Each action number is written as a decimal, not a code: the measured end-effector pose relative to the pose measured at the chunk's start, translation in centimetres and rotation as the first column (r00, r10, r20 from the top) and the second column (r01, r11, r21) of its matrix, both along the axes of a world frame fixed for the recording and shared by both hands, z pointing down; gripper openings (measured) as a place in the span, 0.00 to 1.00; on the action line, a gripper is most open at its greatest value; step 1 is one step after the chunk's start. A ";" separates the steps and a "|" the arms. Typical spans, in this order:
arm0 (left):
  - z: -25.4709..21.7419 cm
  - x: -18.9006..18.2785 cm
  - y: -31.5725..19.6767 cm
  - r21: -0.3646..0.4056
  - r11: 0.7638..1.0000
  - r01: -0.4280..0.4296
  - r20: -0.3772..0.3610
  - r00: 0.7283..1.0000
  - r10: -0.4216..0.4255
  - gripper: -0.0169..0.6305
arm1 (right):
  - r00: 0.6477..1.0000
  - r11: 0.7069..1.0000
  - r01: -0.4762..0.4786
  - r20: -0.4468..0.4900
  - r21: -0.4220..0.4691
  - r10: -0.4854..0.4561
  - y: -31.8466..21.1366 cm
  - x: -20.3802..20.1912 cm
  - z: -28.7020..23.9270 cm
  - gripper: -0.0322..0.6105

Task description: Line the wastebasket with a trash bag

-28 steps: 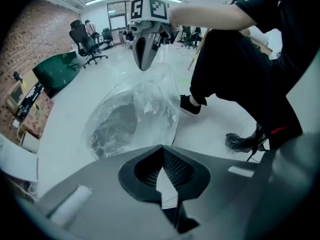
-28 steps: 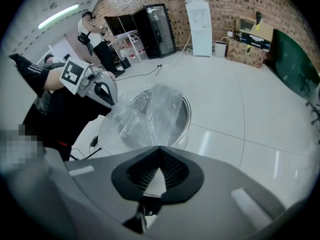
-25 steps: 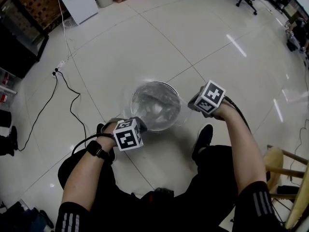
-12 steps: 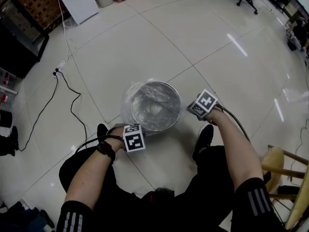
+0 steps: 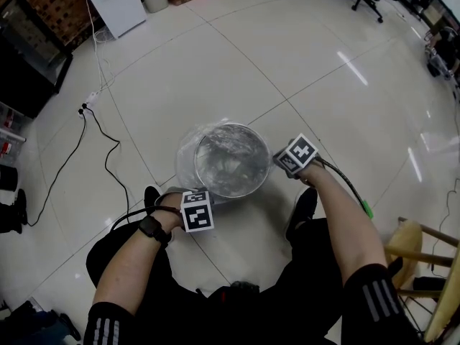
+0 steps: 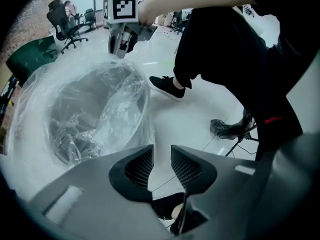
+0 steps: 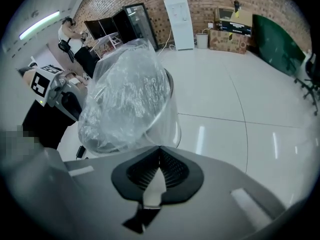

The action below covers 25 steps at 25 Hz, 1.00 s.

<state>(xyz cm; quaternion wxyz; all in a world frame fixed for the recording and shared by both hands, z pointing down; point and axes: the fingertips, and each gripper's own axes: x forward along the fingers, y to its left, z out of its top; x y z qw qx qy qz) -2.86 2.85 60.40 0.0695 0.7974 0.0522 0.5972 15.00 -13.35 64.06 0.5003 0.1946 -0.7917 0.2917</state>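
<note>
Cuffing trash bag over wastebasket rim. My left gripper just opened — empty; right gripper pinches the film. Next, I release it.

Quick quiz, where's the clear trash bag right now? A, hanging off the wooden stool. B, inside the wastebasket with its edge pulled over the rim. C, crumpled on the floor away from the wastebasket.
B: the trash bag fills the inside of the wastebasket, and its film spills out over the rim.
</note>
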 end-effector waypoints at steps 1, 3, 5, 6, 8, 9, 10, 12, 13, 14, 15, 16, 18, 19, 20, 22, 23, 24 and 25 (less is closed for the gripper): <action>-1.2 0.1 0.3 -0.018 1.000 -0.008 -0.017 1.000 0.008 0.19 | 1.000 1.000 0.006 -0.006 -0.003 -0.006 0.0 0.0 0.0 0.06; -3.7 0.0 0.7 -0.073 0.997 -0.001 -0.062 0.998 -0.004 0.19 | 1.000 1.000 0.017 -0.021 -0.012 -0.017 0.1 0.2 0.1 0.06; -6.3 -0.5 0.5 -0.146 0.989 0.039 -0.111 0.992 -0.056 0.19 | 0.999 0.999 0.026 -0.036 -0.019 -0.026 0.3 0.4 0.2 0.06; -7.6 -0.9 -0.1 -0.164 0.984 0.068 -0.135 0.987 -0.091 0.19 | 0.999 0.999 0.030 -0.041 -0.021 -0.031 0.3 0.5 0.2 0.06; -9.9 -2.0 -3.0 -0.126 0.979 0.162 -0.175 0.968 -0.182 0.19 | 0.998 0.999 0.033 -0.051 -0.022 -0.034 0.3 0.8 0.1 0.06; -10.7 -2.8 -5.1 -0.074 0.971 0.226 -0.188 0.953 -0.236 0.19 | 0.998 0.999 0.028 -0.055 -0.020 -0.029 0.3 0.9 0.0 0.06; -11.4 -3.8 -7.4 -0.013 0.956 0.294 -0.194 0.937 -0.290 0.19 | 0.998 1.000 0.022 -0.057 -0.016 -0.023 0.2 1.1 -0.1 0.06; -11.6 -6.2 -11.5 0.102 0.904 0.415 -0.188 0.901 -0.392 0.19 | 0.998 1.000 0.013 -0.061 -0.008 -0.013 -0.1 1.3 -0.2 0.07; -11.3 -7.4 -13.2 0.150 0.873 0.464 -0.177 0.881 -0.438 0.19 | 0.998 1.000 0.012 -0.063 -0.007 -0.012 -0.2 1.4 -0.3 0.08; -10.6 -8.5 -14.6 0.188 0.843 0.505 -0.166 0.862 -0.480 0.19 | 0.998 1.000 0.012 -0.065 -0.011 -0.013 -0.3 1.5 -0.3 0.12; -9.6 -9.3 -15.6 0.210 0.816 0.539 -0.157 0.842 -0.516 0.19 | 0.998 1.000 0.013 -0.066 -0.017 -0.014 -0.3 1.7 -0.4 0.15; -8.6 -9.7 -16.2 0.214 0.795 0.568 -0.152 0.823 -0.547 0.19 | 0.998 1.000 0.014 -0.065 -0.022 -0.016 -0.3 1.9 -0.5 0.19; -6.7 -9.7 -16.4 0.174 0.778 0.604 -0.148 0.797 -0.586 0.19 | 0.998 0.999 0.025 -0.062 -0.036 -0.027 -0.2 2.2 -1.1 0.23; -6.0 -9.4 -16.2 0.146 0.781 0.608 -0.143 0.794 -0.591 0.19 | 0.998 0.998 0.037 -0.056 -0.046 -0.040 -0.2 2.2 -1.6 0.23; -5.5 -9.2 -16.0 0.128 0.785 0.606 -0.137 0.795 -0.591 0.19 | 0.998 0.997 0.048 -0.049 -0.053 -0.051 -0.2 2.3 -2.2 0.23; -5.3 -9.0 -16.4 0.152 0.787 0.597 -0.126 0.802 -0.584 0.18 | 0.998 0.998 0.050 -0.022 -0.045 -0.051 -1.0 2.4 -3.7 0.23; -5.3 -9.1 -16.7 0.177 0.784 0.595 -0.122 0.803 -0.583 0.15 | 0.999 0.999 0.035 0.003 -0.029 -0.035 -1.7 2.3 -4.6 0.23; -5.3 -8.9 -16.9 0.187 0.782 0.594 -0.125 0.804 -0.581 0.12 | 0.999 1.000 0.007 0.041 -0.009 -0.006 -2.5 1.9 -5.6 0.23; -5.3 -8.5 -17.0 0.186 0.784 0.593 -0.133 0.806 -0.577 0.07 | 0.995 0.999 -0.031 0.091 0.009 0.030 -3.4 1.3 -6.5 0.23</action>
